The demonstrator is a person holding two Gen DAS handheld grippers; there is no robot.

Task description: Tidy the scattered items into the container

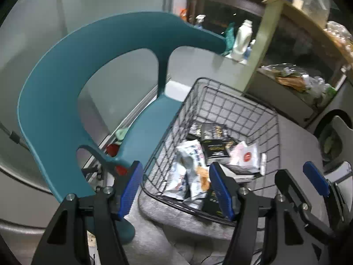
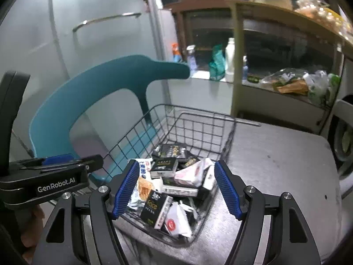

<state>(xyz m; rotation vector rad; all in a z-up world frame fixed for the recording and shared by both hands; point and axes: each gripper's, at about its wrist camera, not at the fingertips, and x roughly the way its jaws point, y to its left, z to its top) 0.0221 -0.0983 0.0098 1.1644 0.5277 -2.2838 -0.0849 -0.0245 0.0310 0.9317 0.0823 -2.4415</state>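
A black wire basket (image 1: 205,80) (image 2: 229,137) stands on the grey table (image 2: 275,165). In it lie several black packets (image 1: 214,148) (image 2: 154,207), white snack packets (image 1: 194,165) (image 2: 143,185) and a white sachet with a red dot (image 1: 247,156) (image 2: 174,223). My left gripper (image 1: 176,190) (image 2: 57,165) hangs open over the basket's near left corner, holding nothing. My right gripper (image 2: 176,190) (image 1: 302,183) is open above the basket's near side; the packets lie loose below its blue pads (image 2: 125,190).
A teal chair (image 1: 55,110) (image 2: 88,88) stands close on the basket's left. Behind are a low ledge with bottles (image 1: 241,39) (image 2: 229,59) and a wooden shelf with plastic bags (image 2: 293,81). A hand (image 2: 30,231) holds the left gripper.
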